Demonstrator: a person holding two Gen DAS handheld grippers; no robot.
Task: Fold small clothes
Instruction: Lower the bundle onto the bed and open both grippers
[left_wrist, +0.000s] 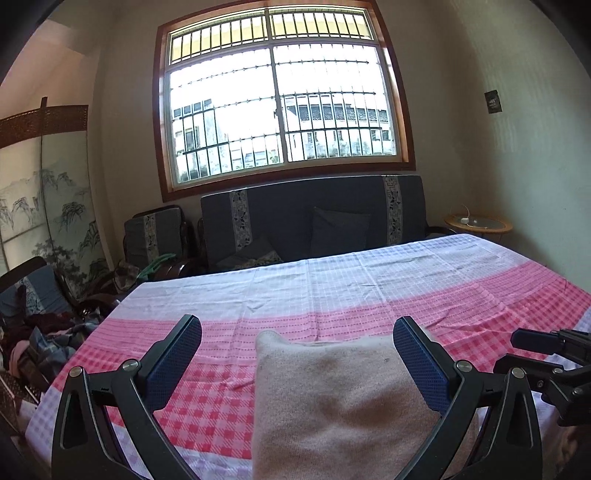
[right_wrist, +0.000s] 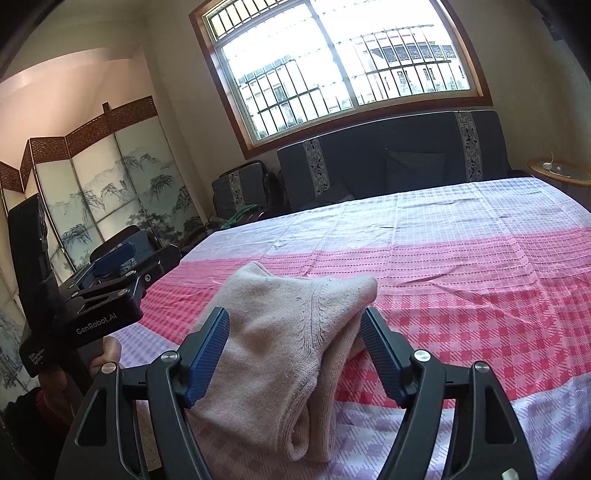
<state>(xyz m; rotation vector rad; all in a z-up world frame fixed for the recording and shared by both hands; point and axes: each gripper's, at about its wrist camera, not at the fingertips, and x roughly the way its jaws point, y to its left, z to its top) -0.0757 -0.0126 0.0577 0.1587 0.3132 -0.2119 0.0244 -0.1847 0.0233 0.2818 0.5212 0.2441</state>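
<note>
A beige knitted garment (left_wrist: 340, 398) lies folded on the pink and white checked cloth (left_wrist: 332, 295) near the front edge. My left gripper (left_wrist: 297, 334) is open, its blue pads (left_wrist: 173, 362) well apart, with the garment between them and against the right pad. In the right wrist view the same garment (right_wrist: 280, 343) sits between the pads (right_wrist: 208, 354) of my right gripper (right_wrist: 295, 317), which is open around it. The left gripper's body (right_wrist: 107, 295) shows at the left. The right gripper (left_wrist: 546, 354) shows at the right edge of the left view.
A dark sofa (left_wrist: 314, 221) stands under the barred window (left_wrist: 280, 99) behind the table. A pile of clothes (left_wrist: 44, 339) lies at the left. A painted folding screen (right_wrist: 103, 192) stands at the left wall. A small round side table (left_wrist: 478, 223) is at the back right.
</note>
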